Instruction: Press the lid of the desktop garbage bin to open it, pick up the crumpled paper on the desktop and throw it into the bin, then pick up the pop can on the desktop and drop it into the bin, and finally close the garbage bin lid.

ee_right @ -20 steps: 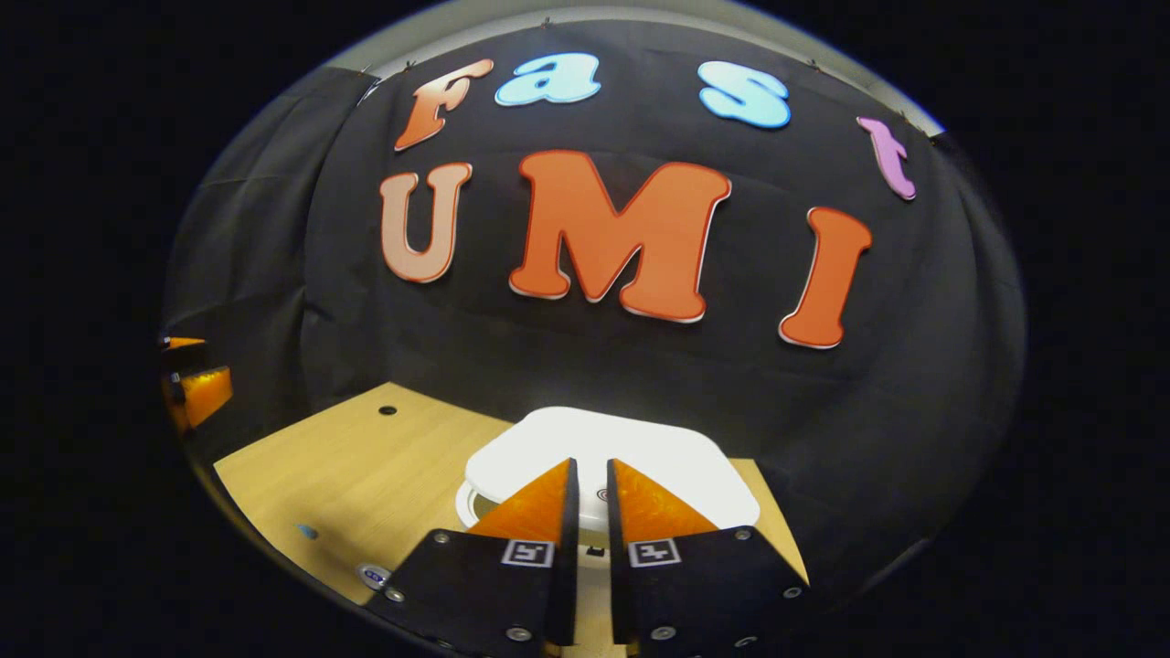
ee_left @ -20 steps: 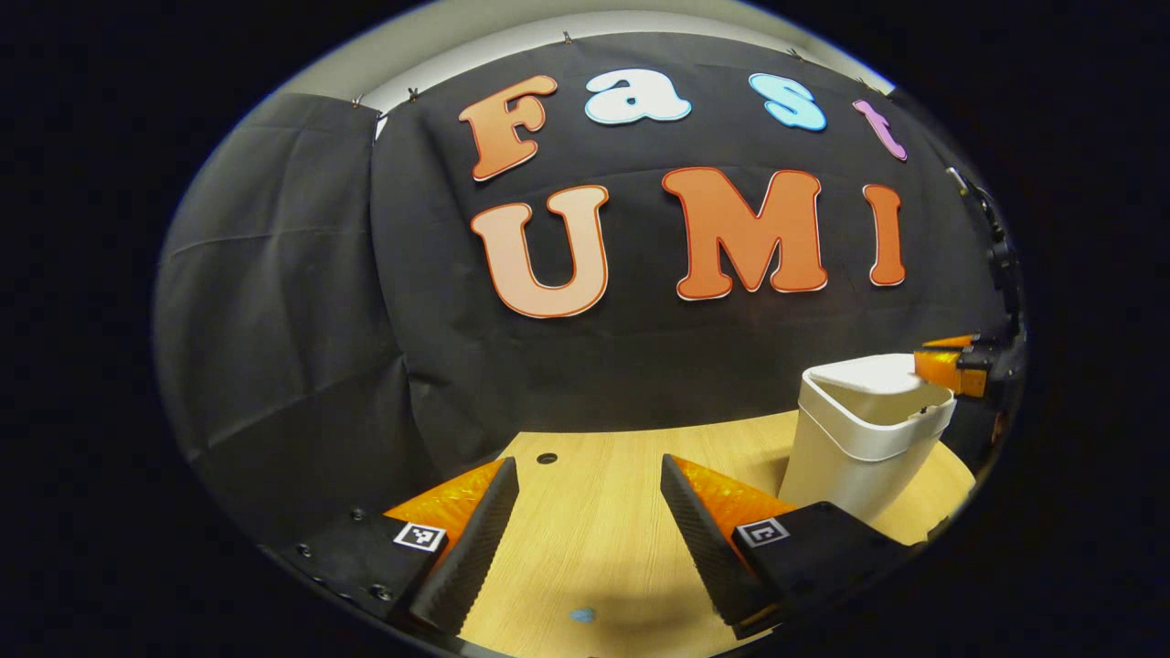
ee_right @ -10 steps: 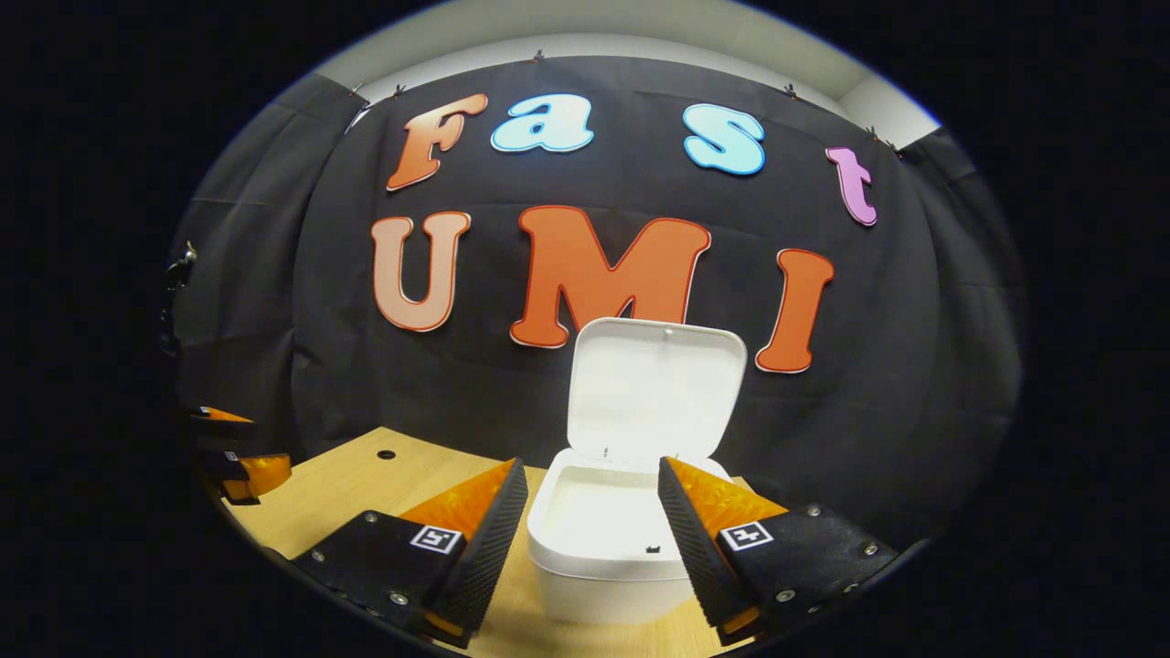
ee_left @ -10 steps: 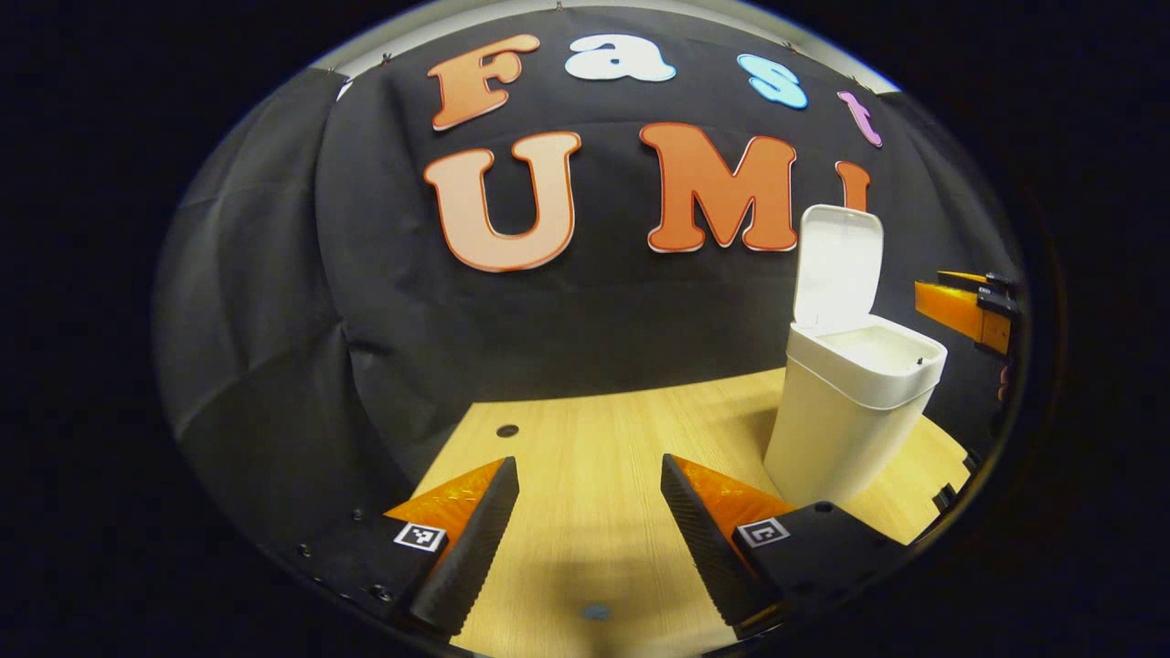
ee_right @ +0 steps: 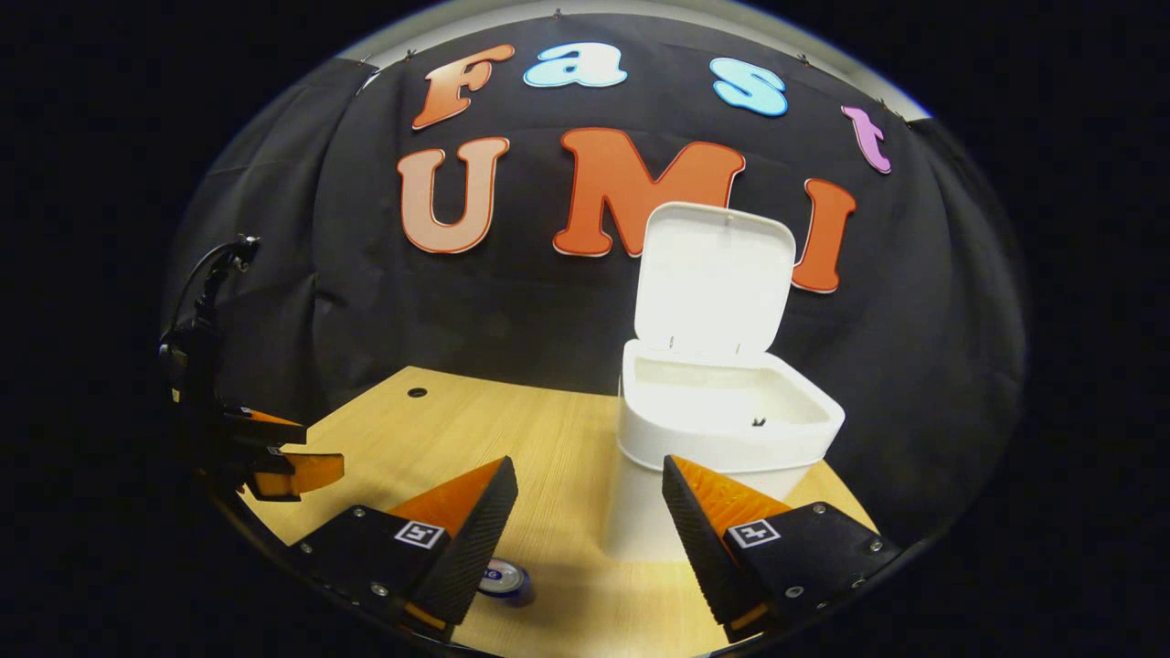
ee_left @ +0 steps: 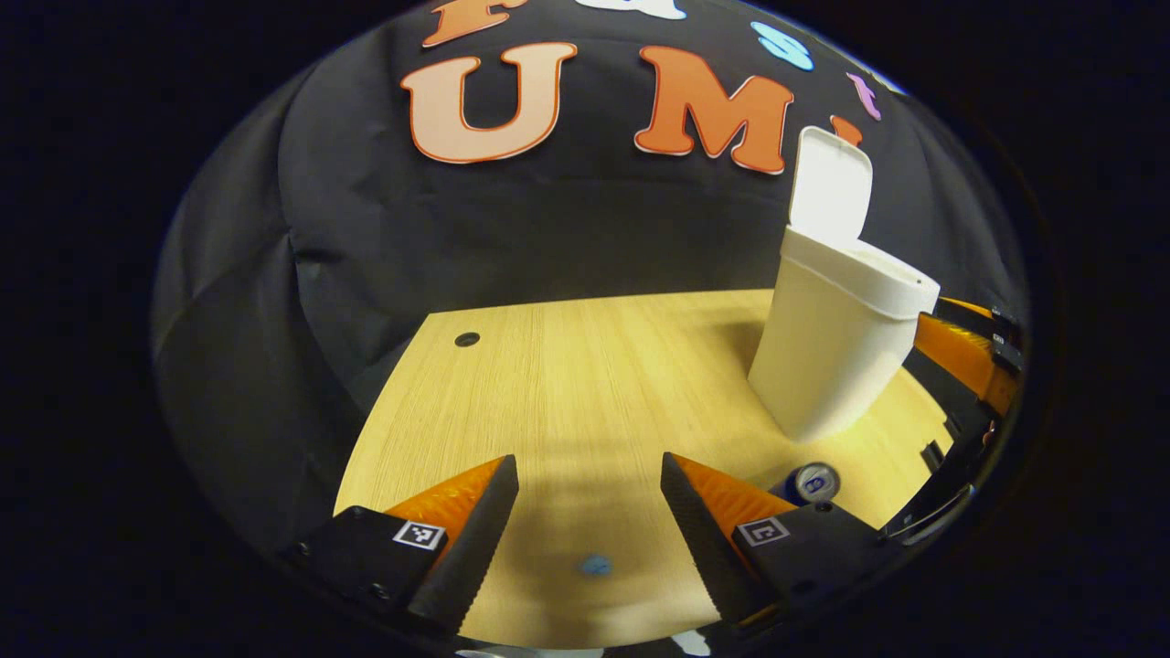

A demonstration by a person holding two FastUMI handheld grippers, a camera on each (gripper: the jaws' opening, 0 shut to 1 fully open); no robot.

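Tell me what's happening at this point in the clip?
A person holds a gripper in each hand over a wooden table. The white bin stands on it with its lid flipped up. Both the left gripper and the right gripper are open and hold nothing. A pop can stands on the table near the bin's base, untouched. The bin, as far as its inside shows in the right gripper view, looks empty.
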